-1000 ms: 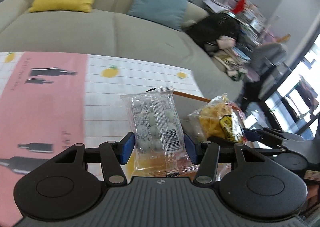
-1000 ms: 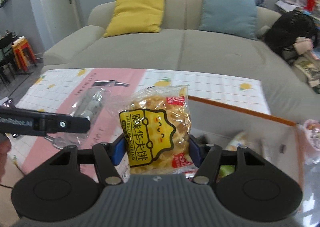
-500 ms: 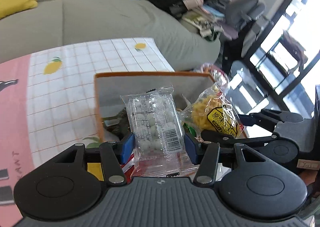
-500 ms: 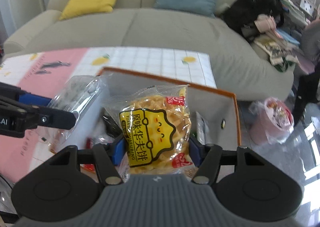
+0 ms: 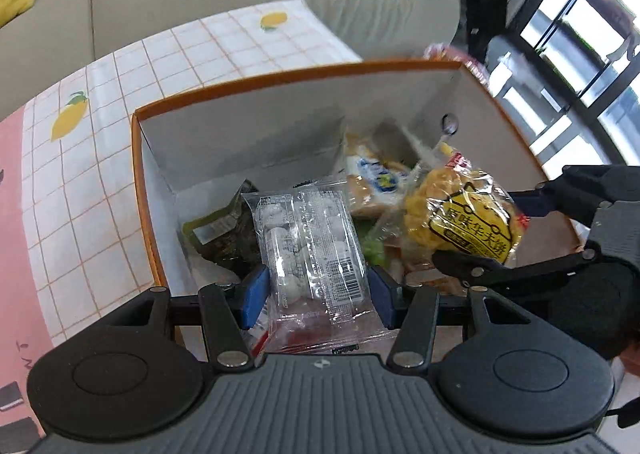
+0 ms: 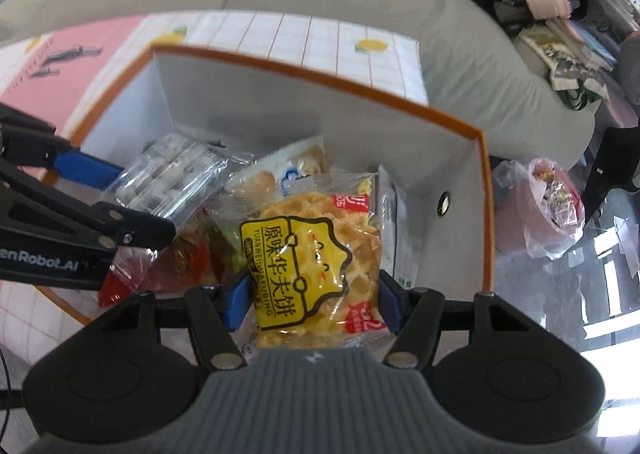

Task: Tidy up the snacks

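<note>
Two packs hang over the orange-rimmed box (image 5: 136, 157). Your left gripper (image 5: 314, 296) clamps the clear candy pack (image 5: 312, 246); your right gripper (image 6: 316, 300) clamps the yellow waffle pack (image 6: 316, 250). Both are inside the rim w/ free room toward the box's far-left corner; other snacks (image 5: 220, 230) lie below.

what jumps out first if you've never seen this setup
Two snack packs held over an orange-rimmed box: the right gripper clamps a yellow waffle pack, and the left gripper clamps a clear pack of white candies. The box already holds a jumble of other snacks and sits on a lemon-print tablecloth.
</note>
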{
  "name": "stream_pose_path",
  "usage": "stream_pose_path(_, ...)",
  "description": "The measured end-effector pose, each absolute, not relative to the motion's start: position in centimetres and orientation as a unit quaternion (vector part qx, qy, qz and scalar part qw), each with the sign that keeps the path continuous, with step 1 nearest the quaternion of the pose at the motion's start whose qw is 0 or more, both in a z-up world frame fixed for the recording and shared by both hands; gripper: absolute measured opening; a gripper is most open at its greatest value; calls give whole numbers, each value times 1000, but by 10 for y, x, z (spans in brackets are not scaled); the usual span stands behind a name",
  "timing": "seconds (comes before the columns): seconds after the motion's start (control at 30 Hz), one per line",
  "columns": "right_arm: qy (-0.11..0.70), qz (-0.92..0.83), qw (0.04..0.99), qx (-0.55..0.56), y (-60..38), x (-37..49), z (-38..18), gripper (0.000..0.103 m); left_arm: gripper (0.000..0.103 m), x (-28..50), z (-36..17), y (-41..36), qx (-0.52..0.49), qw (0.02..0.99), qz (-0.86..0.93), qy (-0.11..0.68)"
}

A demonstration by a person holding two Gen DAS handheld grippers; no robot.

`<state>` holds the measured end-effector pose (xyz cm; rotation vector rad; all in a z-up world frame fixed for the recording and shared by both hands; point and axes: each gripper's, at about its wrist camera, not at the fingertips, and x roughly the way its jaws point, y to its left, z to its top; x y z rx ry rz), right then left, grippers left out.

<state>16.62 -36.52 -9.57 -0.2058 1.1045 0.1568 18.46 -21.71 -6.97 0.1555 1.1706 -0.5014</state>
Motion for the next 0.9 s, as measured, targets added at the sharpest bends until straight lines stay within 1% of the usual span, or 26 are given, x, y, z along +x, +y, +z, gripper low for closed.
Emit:
stream_pose_path(0.2, 558, 76, 818, -118, -361, 174, -115, 62, 62, 192, -78, -230, 113, 785, -227, 566)
stream_pose_path(0.47, 576, 79, 805, -121, -360, 183, -122, 67, 66, 196, -80, -231, 116, 783, -231, 566)
stream_pose_path(0.5, 576, 79, 804, -122, -360, 183, -122, 68, 70, 195, -79, -230, 119, 784, -232, 563)
stream_pose_path(0.57, 577, 77, 804, -120, -360, 185, -121, 69, 71, 193, -78, -230, 125, 785, -237, 559)
stream_pose_path(0.63, 580, 75, 802, -121, -360, 185, -118, 71, 80, 192, -74, -231, 128, 790, -238, 551)
stream_pose_path(0.67, 581, 74, 801, -123, -359, 185, -116, 73, 81, 191, -70, -230, 128, 795, -237, 543)
stream_pose_path(0.73, 578, 75, 802, -131, -357, 185, -111, 83, 82, 188, -60, -226, 126, 806, -234, 528)
stream_pose_path(0.87, 569, 77, 806, -144, -355, 184, -94, 84, 83, 184, -35, -217, 115, 825, -233, 502)
stream_pose_path(0.9, 567, 76, 807, -144, -356, 184, -90, 86, 84, 182, -30, -215, 114, 830, -231, 495)
